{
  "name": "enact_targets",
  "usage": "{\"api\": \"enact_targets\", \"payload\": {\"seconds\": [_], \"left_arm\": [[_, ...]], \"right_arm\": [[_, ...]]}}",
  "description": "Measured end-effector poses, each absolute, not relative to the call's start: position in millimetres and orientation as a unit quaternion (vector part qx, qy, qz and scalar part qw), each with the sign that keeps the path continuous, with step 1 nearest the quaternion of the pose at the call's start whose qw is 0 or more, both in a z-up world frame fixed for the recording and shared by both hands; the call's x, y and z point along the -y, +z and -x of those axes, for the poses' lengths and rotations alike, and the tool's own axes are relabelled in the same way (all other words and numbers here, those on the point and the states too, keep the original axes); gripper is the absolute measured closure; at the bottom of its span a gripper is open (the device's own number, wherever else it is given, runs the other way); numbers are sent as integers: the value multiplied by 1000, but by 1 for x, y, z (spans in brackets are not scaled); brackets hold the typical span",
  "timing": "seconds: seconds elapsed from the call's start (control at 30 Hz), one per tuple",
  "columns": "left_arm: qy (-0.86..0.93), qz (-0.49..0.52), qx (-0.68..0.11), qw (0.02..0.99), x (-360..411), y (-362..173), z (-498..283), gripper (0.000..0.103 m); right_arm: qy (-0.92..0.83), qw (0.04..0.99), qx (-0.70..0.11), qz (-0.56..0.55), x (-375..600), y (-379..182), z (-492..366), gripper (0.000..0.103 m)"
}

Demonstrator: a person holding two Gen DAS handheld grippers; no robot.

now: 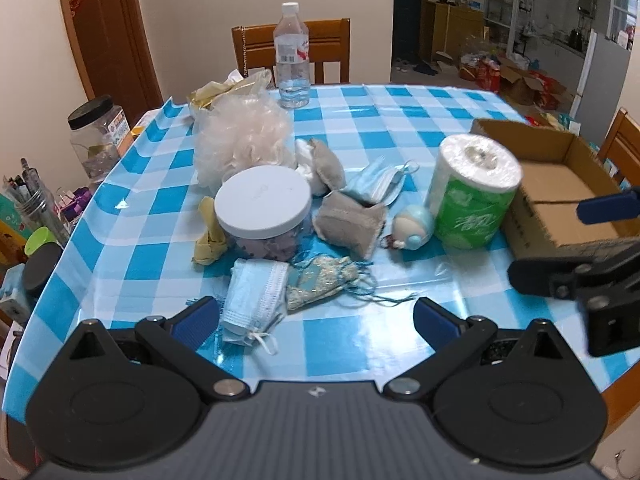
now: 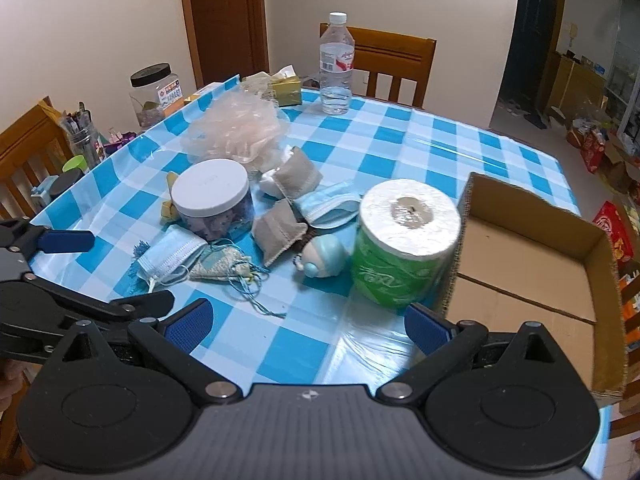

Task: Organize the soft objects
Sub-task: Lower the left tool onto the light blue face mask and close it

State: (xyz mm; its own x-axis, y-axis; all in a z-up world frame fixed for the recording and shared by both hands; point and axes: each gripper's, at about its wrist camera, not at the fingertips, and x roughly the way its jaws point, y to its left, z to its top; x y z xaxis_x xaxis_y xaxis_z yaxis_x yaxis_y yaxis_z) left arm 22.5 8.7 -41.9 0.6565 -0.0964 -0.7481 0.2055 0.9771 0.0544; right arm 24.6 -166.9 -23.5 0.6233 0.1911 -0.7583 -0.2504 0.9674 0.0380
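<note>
We see both views evenly lit by soft indoor light, with pale glare streaks on the glossy bench (image 1: 352,360) just ahead of the left claw (image 1: 316,320). Fisheye bending curves the edges, corners darken, and the right claw (image 1: 592,280) looks slightly motion-blurred.

Two wrist cams, both looking fwd over my table's near edge.
Left cam sits left, close above the checked tablecloth (image 1: 352,120); right cam sits right, by the cardboard box (image 2: 532,240). Both share the toilet roll (image 1: 474,192) & central clutter.
</note>
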Motion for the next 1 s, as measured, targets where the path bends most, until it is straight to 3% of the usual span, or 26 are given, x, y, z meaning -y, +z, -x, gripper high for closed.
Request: {"api": "enact_targets", "payload": {"seconds": [0.77,0.87,1.0], "left_arm": [[-128,-131,-423,888,-57,-125,-91,1],[-142,-138,-424,884,-59,-128,-97,8],[-156,-136,-431,878,-64,-130,-102,31]], "right_arm": [[92,877,-471,12,126,-83,-49,0],[87,875,-476,7,123,-86,-53,0],[86,873,-479,7,118,-88,-55,0]]}}
